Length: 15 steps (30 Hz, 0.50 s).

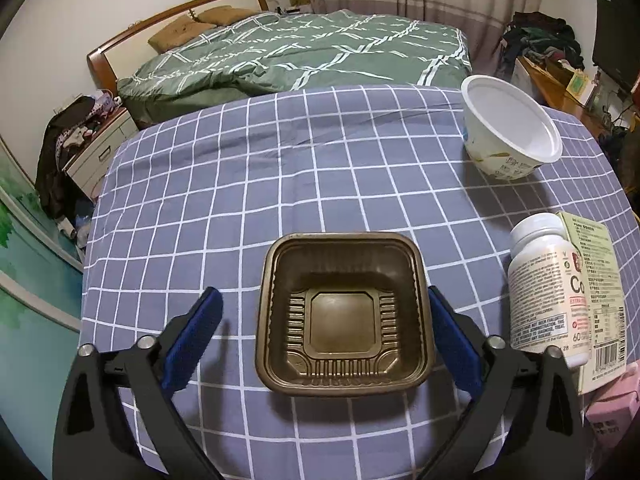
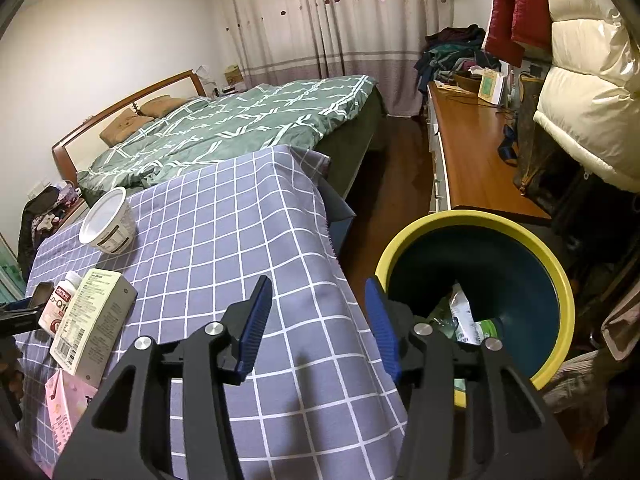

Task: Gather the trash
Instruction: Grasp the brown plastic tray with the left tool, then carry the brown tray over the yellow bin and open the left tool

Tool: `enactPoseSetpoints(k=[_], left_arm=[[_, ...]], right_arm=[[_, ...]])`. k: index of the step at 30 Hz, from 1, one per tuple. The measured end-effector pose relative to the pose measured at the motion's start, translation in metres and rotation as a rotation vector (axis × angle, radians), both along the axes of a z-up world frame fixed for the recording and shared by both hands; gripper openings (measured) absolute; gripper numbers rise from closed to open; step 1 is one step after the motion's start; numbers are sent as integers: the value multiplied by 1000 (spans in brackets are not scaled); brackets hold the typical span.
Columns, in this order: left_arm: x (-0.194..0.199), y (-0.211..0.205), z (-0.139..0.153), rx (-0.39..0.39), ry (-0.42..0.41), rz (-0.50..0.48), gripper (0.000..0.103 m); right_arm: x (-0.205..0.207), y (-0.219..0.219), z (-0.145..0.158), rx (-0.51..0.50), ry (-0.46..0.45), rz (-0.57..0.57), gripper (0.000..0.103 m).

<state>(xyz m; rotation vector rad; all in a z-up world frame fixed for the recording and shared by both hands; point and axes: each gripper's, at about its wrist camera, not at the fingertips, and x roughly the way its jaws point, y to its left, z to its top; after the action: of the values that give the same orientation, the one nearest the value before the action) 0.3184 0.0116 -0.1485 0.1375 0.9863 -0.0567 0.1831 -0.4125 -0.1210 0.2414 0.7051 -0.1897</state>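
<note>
Left wrist view: left claw [image 1: 325, 320] spread wide, brown plastic tray [image 1: 345, 314] sitting between the blue pads, right pad at the tray's side, left pad clear of it
Tray look: square, dark brown, glossy thin plastic, rounded corners, ribbed floor with raised centre panel, nothing inside, upright on the counter [image 1: 240, 200]
Counter: covered in grey-purple cloth with white grid
White tub: [image 1: 510, 130] far right of counter, tilted, white inside, printed label on wall, well apart from tray
Pill bottle: [image 1: 540, 292] white, white cap, red and black label print, lying right of the tray
Carton: [image 1: 600, 304] pale green, barcode visible, touching the pill bottle on its right side
Pink box: [image 1: 612, 412] at the near right edge, partly cut off
Right wrist view: right claw [image 2: 320, 316] spread apart, holding nothing, hovering over the counter edge
Trash bin: [image 2: 560, 280] yellow rim, dark blue inside, on the floor just right of the counter, crumpled packaging [image 2: 466, 316] at the bottom
Bed: [image 1: 300, 52] green quilt with white lines, behind the counter
</note>
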Motion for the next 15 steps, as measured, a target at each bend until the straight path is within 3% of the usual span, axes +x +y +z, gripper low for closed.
enactPoseSetpoints(k=[3,9,15], left_arm=[[-1,5,0,-46,13,-7,69],[-11,4,14,-63,-15,-27,68],[-37,-10,60,-64,-102,-61,68]], right_arm=[[0,1,0,1,0,-1,46],[0,0,0,2,1,-2,47],[-1,-1,0,-6,4,-19,47]])
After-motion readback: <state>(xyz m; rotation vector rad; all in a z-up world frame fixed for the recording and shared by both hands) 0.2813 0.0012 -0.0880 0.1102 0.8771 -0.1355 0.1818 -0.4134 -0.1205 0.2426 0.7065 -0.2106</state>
